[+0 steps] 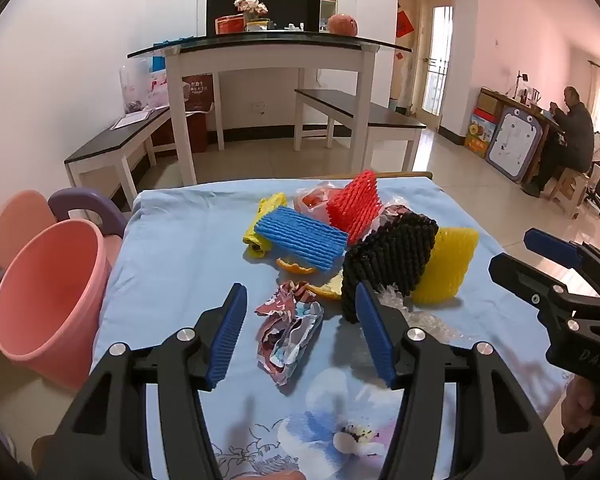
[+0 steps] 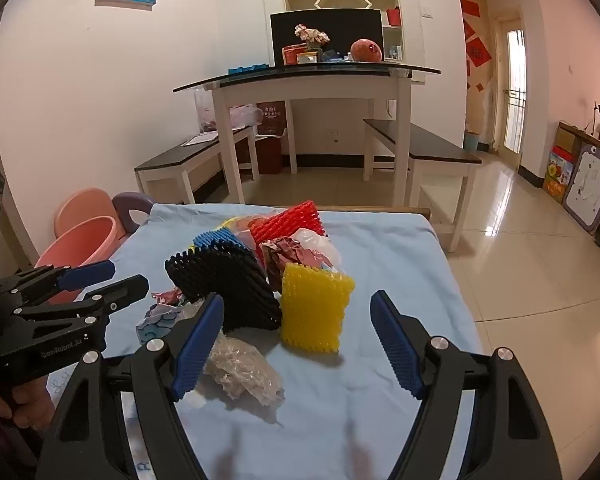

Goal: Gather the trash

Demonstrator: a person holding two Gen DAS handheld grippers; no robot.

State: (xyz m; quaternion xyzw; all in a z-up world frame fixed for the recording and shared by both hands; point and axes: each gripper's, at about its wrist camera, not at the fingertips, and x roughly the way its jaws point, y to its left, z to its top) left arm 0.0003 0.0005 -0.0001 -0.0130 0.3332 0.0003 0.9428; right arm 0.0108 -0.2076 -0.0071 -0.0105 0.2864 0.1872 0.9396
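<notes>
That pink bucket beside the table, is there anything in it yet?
Looks empty as far as visible: the left wrist view shows the pink bucket tilted toward the camera, only bare inner wall showing. Its very bottom is out of sight.

A heap of foam nets [image 1: 388, 264] and wrappers lies mid-tabletop [image 1: 172, 264]. The crumpled wrapper [image 1: 290, 334] sits before it on the left, the clear film wad [image 2: 242, 368] before it on the right; a bucket [image 1: 46, 292] stands left of the tabletop
</notes>
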